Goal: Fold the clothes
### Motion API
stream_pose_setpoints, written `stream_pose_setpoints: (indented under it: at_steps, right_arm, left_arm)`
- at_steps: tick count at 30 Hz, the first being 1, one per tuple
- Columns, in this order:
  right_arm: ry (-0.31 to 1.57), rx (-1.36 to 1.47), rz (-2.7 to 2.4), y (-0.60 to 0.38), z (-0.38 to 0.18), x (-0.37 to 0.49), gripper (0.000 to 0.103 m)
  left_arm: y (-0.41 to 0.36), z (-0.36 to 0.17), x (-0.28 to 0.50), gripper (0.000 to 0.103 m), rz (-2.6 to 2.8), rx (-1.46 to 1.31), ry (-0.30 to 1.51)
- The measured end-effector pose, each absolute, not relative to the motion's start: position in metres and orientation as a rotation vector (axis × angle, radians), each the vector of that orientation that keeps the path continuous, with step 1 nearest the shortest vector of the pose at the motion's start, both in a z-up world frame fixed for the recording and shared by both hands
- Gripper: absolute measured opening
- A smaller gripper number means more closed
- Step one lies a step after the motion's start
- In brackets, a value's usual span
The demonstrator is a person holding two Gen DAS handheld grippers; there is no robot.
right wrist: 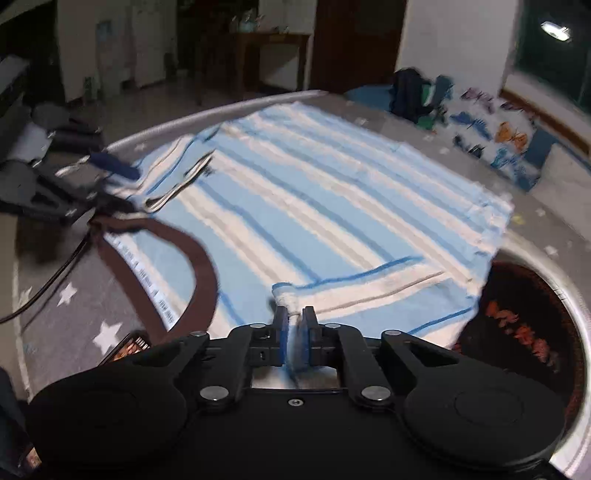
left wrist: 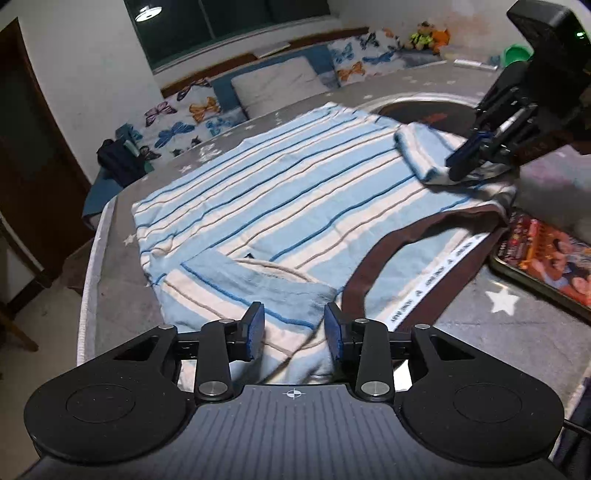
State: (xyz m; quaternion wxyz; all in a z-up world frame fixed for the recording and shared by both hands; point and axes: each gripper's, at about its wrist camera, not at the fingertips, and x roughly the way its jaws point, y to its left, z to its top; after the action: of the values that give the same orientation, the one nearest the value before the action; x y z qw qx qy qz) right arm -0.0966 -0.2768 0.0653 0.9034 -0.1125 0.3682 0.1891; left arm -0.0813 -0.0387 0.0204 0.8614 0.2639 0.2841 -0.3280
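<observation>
A blue-and-white striped shirt (left wrist: pixel 295 192) lies spread flat across a grey star-print mattress (left wrist: pixel 517 332), its brown collar (left wrist: pixel 373 273) toward the near edge. The right gripper (right wrist: pixel 294 332) is clamped on one folded-in sleeve (right wrist: pixel 369 291). The left gripper (left wrist: pixel 294 325) hangs with jaws apart over the other sleeve (left wrist: pixel 258 288), beside the mattress's left edge.

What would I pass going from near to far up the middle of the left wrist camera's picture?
Left gripper, its fingers apart → folded-over sleeve of the striped shirt → the shirt's flat body → grey star-print bedcover → pillow → window.
</observation>
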Motion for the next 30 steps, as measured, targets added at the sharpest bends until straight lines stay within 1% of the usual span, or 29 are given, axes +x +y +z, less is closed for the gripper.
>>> stream_pose_setpoints:
  at_steps: [2,5,7,8,11,13,14,15,18,22,26,30]
  right_arm:
    - [0.751,-0.229,0.380,-0.279,0.066,-0.100,0.008]
    - [0.735,-0.223,0.363,-0.282,0.067,-0.104,0.010]
    - [0.725,-0.220,0.352,-0.284,0.068,-0.107,0.020]
    - [0.720,-0.218,0.346,-0.286,0.068,-0.109,0.026]
    - [0.704,-0.212,0.329,-0.289,0.070,-0.113,0.027]
    - [0.694,-0.209,0.318,-0.291,0.070,-0.116,0.026]
    - [0.689,-0.207,0.313,-0.292,0.071,-0.118,0.019]
    - [0.684,-0.205,0.307,-0.293,0.071,-0.119,0.007]
    - [0.668,-0.199,0.290,-0.297,0.072,-0.124,0.003]
    - [0.647,-0.192,0.268,-0.301,0.074,-0.130,0.002]
    - [0.625,-0.181,0.232,-0.305,0.079,-0.130,0.002]
    - [0.573,-0.106,0.074,-0.344,0.088,-0.155,0.002]
  left_arm:
    - [-0.039,0.019,-0.081,0.040,-0.691,0.546,0.598]
    - [-0.039,0.017,-0.080,0.037,-0.695,0.535,0.602]
    - [-0.040,0.016,-0.080,0.022,-0.698,0.528,0.604]
    - [-0.040,0.015,-0.080,0.012,-0.700,0.524,0.606]
    - [-0.040,0.013,-0.079,0.008,-0.704,0.514,0.609]
    - [-0.034,0.018,-0.079,0.006,-0.667,0.467,0.597]
    - [-0.031,0.020,-0.078,0.005,-0.646,0.442,0.590]
    - [-0.028,0.023,-0.078,0.005,-0.626,0.418,0.583]
    - [-0.009,0.035,-0.076,0.005,-0.535,0.327,0.557]
    - [0.023,0.050,-0.074,0.005,-0.398,0.208,0.522]
    - [0.061,0.054,-0.069,0.005,-0.266,0.105,0.529]
    - [0.098,0.057,-0.065,0.005,-0.133,0.003,0.535]
